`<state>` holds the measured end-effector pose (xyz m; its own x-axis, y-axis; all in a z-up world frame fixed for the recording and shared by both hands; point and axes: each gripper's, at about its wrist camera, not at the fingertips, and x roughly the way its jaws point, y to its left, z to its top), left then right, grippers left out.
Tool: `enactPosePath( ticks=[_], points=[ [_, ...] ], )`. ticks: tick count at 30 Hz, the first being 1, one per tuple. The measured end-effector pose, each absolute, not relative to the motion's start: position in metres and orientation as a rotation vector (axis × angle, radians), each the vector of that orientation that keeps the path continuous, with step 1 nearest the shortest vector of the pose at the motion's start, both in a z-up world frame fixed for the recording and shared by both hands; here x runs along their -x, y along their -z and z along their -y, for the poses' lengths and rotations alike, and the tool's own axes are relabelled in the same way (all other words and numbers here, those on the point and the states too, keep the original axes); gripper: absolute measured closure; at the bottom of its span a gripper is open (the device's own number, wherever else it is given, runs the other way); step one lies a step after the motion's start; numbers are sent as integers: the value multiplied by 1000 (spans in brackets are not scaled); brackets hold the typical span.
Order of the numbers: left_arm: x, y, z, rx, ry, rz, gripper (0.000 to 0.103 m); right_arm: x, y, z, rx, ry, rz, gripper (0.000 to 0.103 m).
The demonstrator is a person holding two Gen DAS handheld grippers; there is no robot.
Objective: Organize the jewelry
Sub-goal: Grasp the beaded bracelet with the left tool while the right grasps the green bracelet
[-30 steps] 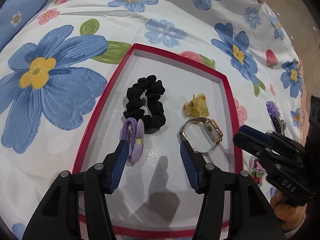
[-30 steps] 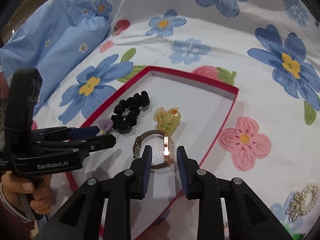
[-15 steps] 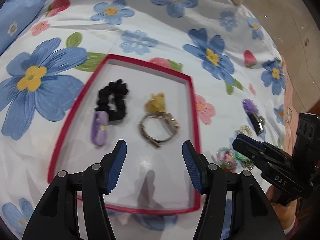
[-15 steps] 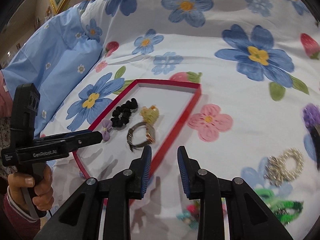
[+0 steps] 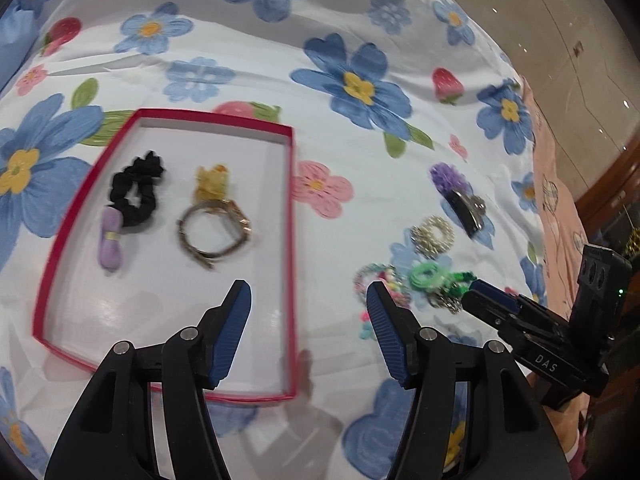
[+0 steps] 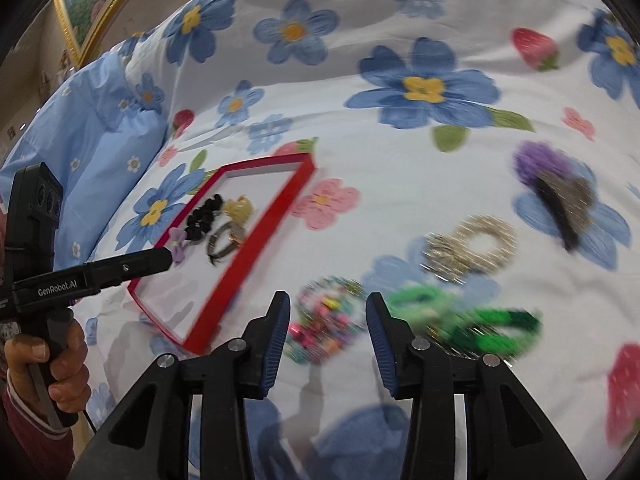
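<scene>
A red-rimmed tray (image 5: 291, 240) (image 6: 256, 236) lies on the flowered bedsheet. It holds a black scrunchie (image 5: 136, 192), a purple bow (image 5: 110, 240), a yellow claw clip (image 5: 212, 182) and a watch (image 5: 216, 232). Right of the tray lie a multicoloured bead bracelet (image 6: 324, 328) (image 5: 380, 280), a green hair tie (image 6: 460, 320), a pearl ring-shaped tie (image 6: 472, 248) and a purple flower clip (image 6: 556, 188). My left gripper (image 5: 308, 328) is open and empty over the tray's right rim. My right gripper (image 6: 326, 344) is open and empty, just above the bead bracelet.
A light blue pillow (image 6: 96, 120) lies at the back left. The bed's right edge with a pink sheet (image 5: 560, 184) drops to a tiled floor (image 5: 540, 8). A framed picture (image 6: 88, 12) hangs behind.
Both grippers pulled back and swung right, away from the tray. The watch stays in the tray. My right gripper opened wider and now hangs over the bead bracelet.
</scene>
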<state>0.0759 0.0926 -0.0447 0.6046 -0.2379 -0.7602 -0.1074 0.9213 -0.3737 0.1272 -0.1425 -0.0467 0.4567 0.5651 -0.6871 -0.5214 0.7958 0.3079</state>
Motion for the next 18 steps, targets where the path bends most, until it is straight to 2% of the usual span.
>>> enactPosePath(
  ticks=[18],
  points=[
    [-98,59,-30,304,171,-997,44,-134,68,228,-158,-518,-895,60]
  ],
)
